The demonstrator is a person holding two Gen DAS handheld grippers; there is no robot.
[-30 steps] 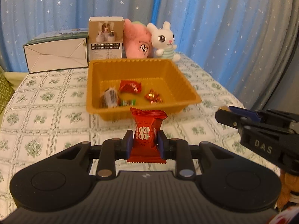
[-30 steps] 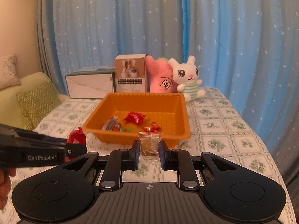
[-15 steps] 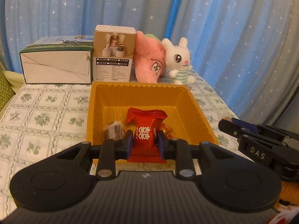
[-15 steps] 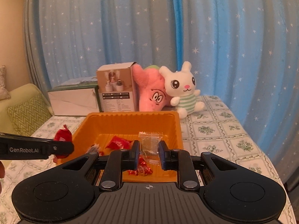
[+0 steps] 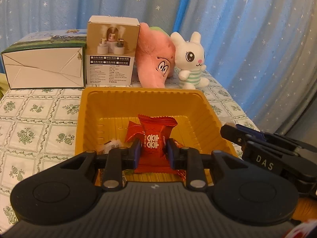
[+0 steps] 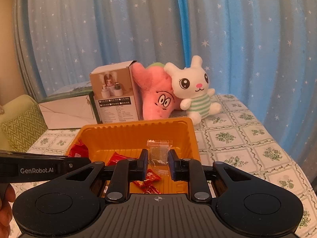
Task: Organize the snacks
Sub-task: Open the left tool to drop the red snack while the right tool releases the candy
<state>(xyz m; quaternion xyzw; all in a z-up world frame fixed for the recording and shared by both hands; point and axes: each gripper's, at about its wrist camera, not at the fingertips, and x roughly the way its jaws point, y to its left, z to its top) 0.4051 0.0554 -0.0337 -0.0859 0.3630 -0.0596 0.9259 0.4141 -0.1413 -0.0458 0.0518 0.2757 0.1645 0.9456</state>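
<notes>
My left gripper [image 5: 152, 153] is shut on a red snack packet [image 5: 153, 141] with white characters and holds it over the orange tray [image 5: 142, 97]. My right gripper [image 6: 158, 163] is over the same tray [image 6: 136, 129]; its jaws stand a little apart around a clear packet [image 6: 159, 152], which looks loose between them. Red wrapped sweets [image 6: 147, 181] and a red packet [image 5: 134, 130] lie on the tray floor. The left gripper shows in the right view with its red packet [image 6: 78, 151]; the right gripper's arm [image 5: 263, 150] shows in the left view.
Behind the tray stand a white and green carton [image 5: 43, 67], a brown product box [image 5: 112, 51], a pink plush [image 5: 156, 59] and a white rabbit plush [image 5: 190, 59]. A floral tablecloth [image 5: 35, 127] covers the table. A blue starred curtain hangs behind. A green cushion [image 6: 21, 127] lies at the left.
Both grippers have moved forward from the table's front to over the tray, each carrying its packet. The right gripper's jaws have parted slightly around the clear packet.
</notes>
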